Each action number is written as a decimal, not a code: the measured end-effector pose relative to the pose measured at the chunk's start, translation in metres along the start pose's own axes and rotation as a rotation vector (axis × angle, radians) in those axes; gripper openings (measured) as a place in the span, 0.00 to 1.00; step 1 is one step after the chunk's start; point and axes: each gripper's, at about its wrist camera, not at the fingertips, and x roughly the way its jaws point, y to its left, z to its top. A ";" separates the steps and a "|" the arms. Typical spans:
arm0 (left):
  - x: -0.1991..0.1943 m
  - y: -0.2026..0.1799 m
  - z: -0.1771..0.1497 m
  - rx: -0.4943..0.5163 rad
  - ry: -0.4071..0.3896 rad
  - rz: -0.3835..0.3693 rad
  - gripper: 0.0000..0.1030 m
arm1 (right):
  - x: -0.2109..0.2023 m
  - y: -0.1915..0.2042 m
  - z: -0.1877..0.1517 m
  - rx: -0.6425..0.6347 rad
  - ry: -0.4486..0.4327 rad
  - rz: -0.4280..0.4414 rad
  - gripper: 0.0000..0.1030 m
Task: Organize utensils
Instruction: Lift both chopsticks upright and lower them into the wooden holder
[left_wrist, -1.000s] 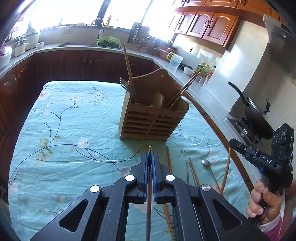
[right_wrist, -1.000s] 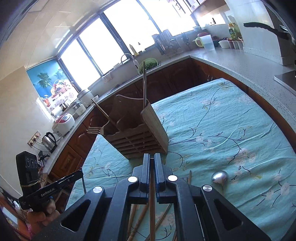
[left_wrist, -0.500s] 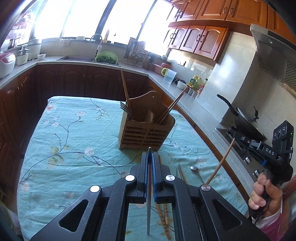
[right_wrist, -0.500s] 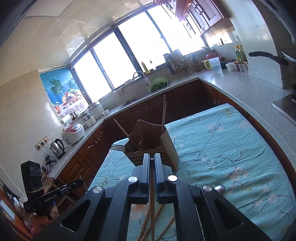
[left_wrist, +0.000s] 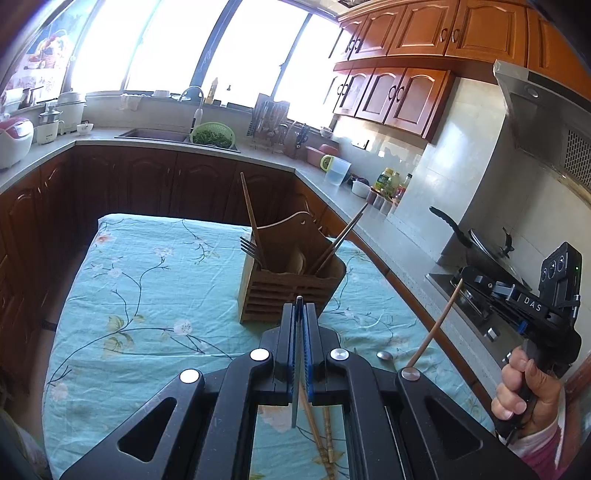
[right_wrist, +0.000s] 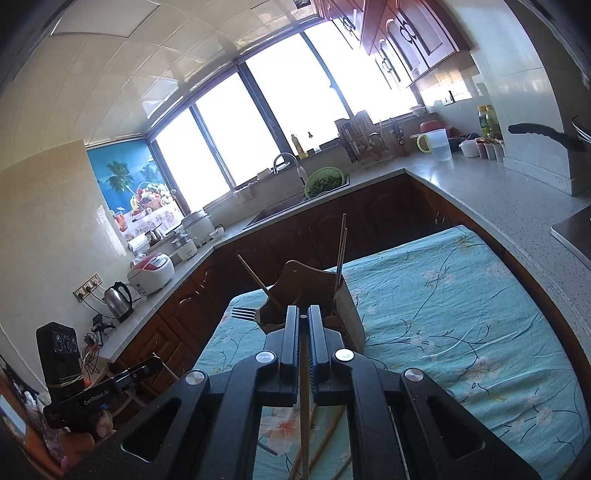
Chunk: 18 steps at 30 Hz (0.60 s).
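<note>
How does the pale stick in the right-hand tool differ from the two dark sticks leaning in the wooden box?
The pale wooden chopstick is light tan; the two dark chopsticks are deep brown. It is one, clamped in the right gripper's shut fingers; they are a pair, standing tilted in the slatted wooden holder. All are slim, straight sticks.

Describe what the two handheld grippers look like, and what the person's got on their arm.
Both grippers are matte black with angular cut-out frames and round silver bolts. The left gripper has blue pads lining its fingers; the right gripper has black ribbed ones. From the side, the right one shows white "DAS" lettering and a boxy camera block, the left one "GenRobot.AI". The right hand emerges from a pink and white sleeve.
</note>
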 end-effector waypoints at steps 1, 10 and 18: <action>0.000 0.000 0.001 0.000 -0.004 -0.001 0.02 | 0.001 0.000 0.001 0.000 -0.002 0.002 0.04; 0.004 0.001 0.017 0.011 -0.044 0.000 0.02 | 0.010 0.001 0.010 -0.005 -0.015 -0.001 0.04; 0.010 -0.005 0.055 0.046 -0.124 0.002 0.02 | 0.027 0.008 0.043 -0.025 -0.062 -0.005 0.04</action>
